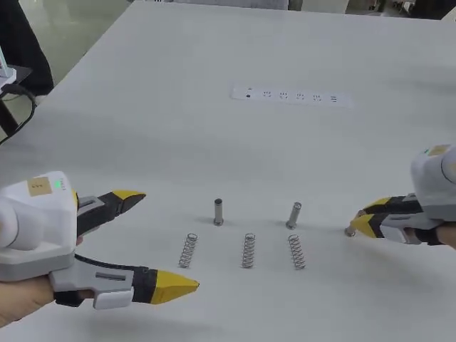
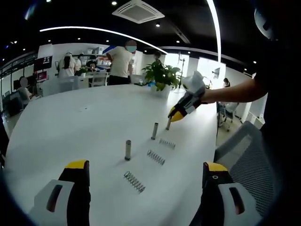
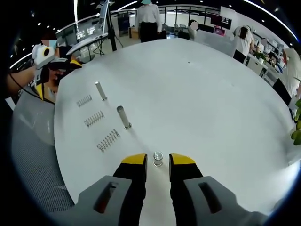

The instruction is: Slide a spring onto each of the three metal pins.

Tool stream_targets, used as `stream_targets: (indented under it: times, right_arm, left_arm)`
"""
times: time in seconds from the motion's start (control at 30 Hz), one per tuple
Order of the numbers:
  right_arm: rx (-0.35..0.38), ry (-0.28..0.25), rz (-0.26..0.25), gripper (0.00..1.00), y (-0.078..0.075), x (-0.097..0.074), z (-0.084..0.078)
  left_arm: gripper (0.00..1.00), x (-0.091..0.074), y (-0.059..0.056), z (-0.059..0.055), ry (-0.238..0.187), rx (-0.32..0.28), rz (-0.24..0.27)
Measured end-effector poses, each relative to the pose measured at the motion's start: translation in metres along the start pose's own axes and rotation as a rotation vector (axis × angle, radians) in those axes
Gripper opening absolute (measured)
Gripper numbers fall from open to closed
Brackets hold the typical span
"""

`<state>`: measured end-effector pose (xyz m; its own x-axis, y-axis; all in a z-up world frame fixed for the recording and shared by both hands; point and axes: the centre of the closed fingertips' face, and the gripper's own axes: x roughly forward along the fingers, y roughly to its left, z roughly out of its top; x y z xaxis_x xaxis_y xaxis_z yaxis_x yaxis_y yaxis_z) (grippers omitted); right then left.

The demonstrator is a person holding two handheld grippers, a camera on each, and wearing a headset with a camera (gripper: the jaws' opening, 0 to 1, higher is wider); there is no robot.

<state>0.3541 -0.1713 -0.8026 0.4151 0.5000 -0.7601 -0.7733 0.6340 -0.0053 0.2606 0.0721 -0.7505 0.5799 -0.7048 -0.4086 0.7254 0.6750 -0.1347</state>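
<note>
Head view takes in the white surface (image 1: 142, 128), broad and mostly bare. The left gripper (image 1: 162, 239) hovers low at the near left, its fingers spread wide and holding nothing. The right gripper (image 1: 363, 222) reaches in from the right with its fingers drawn narrow. A power strip (image 1: 288, 95) lies well beyond the work.

Three pins stand in a row: the left pin (image 1: 218, 211), the middle pin (image 1: 294, 214) and the third pin (image 3: 158, 158). The third pin sits between the right fingertips. The right gripper view leaves a sliver of gap on each side of it, so I cannot tell whether it is truly pinched. Just nearer the person lie the left spring (image 1: 187, 251), the middle spring (image 1: 247, 250) and the right spring (image 1: 296, 251), each flat, apart from its neighbours, and none yet on a pin.

The step in hand looks like settling or steadying the third pin. It should be released straight back so it isn't tipped. For threading, the open left fingers would do best to take the left spring near one end, squeezing lightly so the coils don't crush. They should then turn it upright and line its bore with the pin top before lowering.

Room is generous on the far side and between the grippers. In the gripper views the surface's near edge runs not far behind the springs, so a nudged spring could roll off that way.
</note>
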Motion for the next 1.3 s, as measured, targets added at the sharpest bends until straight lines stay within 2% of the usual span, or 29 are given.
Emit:
stream_targets:
  times: [0.43,0.8,1.3]
  right_arm:
    - [0.008,-0.014,-0.003,0.22,0.002,-0.005,0.002]
    - [0.029,-0.03,-0.018,0.25,-0.001,-0.019,-0.003]
    - [0.077,-0.015,-0.019,0.26,0.007,-0.032,-0.026]
  left_arm:
    - [0.96,-0.001,0.0,0.001,0.002,-0.002,-0.002]
    - [0.95,0.001,-0.001,0.003,0.004,0.005,-0.004]
    - [0.94,0.002,-0.001,0.001,0.018,0.007,-0.008]
